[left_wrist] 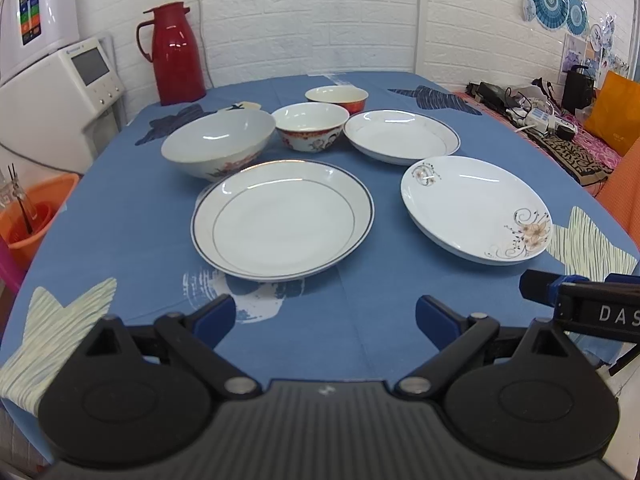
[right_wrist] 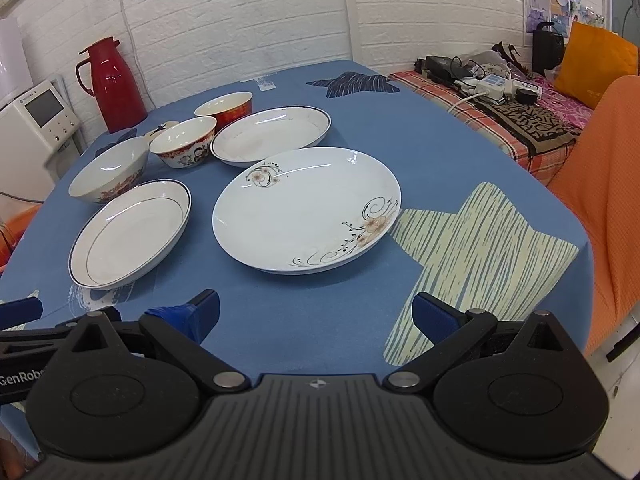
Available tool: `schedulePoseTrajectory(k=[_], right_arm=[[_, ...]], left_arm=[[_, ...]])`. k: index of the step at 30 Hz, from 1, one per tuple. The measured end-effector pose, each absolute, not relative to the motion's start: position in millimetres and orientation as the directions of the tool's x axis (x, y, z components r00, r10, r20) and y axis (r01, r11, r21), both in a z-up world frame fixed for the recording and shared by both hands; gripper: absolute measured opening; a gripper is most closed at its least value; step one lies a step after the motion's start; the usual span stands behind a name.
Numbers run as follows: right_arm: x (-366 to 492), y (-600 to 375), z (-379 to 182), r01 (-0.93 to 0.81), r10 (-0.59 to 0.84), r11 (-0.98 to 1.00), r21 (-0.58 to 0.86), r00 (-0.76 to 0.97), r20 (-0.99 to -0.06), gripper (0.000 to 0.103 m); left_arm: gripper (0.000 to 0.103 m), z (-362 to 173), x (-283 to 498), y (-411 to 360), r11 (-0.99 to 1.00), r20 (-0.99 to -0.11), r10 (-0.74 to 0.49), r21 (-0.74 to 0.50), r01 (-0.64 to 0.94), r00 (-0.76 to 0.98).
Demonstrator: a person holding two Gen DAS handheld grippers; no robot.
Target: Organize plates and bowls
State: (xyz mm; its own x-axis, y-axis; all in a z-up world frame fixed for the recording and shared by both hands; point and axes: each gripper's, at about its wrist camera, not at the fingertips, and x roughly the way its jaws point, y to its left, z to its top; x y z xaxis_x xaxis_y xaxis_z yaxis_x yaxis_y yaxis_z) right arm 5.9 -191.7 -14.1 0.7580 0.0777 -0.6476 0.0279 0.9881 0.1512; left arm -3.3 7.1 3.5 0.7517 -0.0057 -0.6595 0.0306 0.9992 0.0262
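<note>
So nothing's stacked yet, all six pieces sit apart on the table (left_wrist: 120, 240). From our left hand-held gripper (left_wrist: 325, 318) the banded plate (left_wrist: 282, 219) is dead ahead at 12 o'clock and nearest, so we'd guess that's its pick. From our right hand-held gripper (right_wrist: 316, 314) the flower plate (right_wrist: 306, 210) sits at 12, near. Plates are round, so no long axis to worry about. Both grippers gape wide, holding and touching nothing
</note>
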Motion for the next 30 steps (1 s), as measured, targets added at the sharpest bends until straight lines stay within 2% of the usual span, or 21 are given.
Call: schedulePoseTrajectory(k=[30], right_arm=[[6.9,-188.1,-13.6,0.02,0.084,0.988,0.152,0.756,-0.649,0.09]], left_arm=[[0.097,3.5,-2.3,10.5,1.0,-0.658,-0.006,0.019,0.024,0.753]])
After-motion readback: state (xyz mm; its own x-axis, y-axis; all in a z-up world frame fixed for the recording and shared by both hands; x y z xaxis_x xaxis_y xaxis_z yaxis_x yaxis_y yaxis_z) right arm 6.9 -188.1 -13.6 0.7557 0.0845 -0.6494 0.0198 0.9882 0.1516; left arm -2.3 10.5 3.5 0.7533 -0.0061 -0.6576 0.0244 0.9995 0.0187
